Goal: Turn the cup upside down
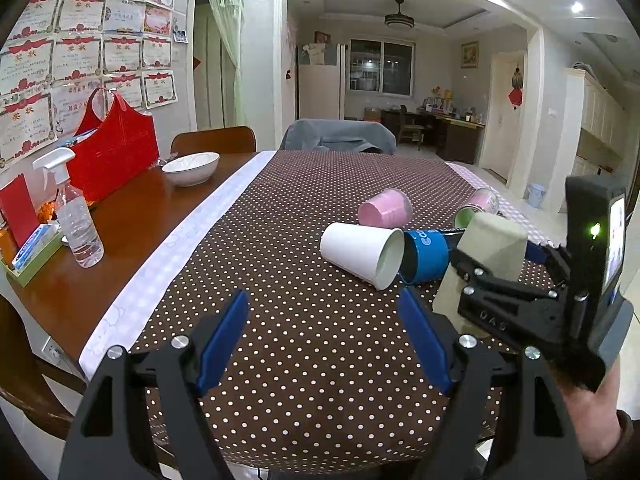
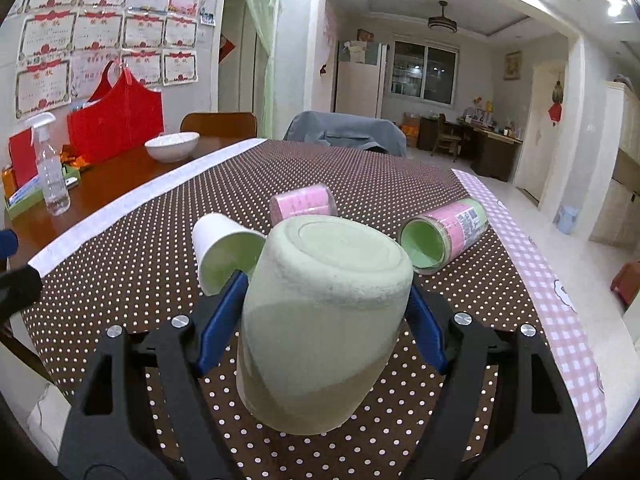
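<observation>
right tool (image 2: 324,312) clamps green cup (image 2: 324,320) base-up, ready to set down | left tool (image 1: 324,340) spread, empty, near white cup (image 1: 360,250)

Indoor artificial light, fairly bright, cool cast. Main sources: recessed ceiling spots (image 1: 577,7) high and right of the jaws, blown out to white w/ slight flare. Window (image 1: 381,67) far ahead is dark, so no daylight. Soft, short shadows under the white cup (image 1: 362,249) ahead of the left jaws. Green cup (image 2: 326,320) between the right jaws is sharp, its lower part shaded. Strong fisheye bend at edges, black vignette in corners. Phone screen (image 1: 615,236) right of left jaws glares white.
</observation>
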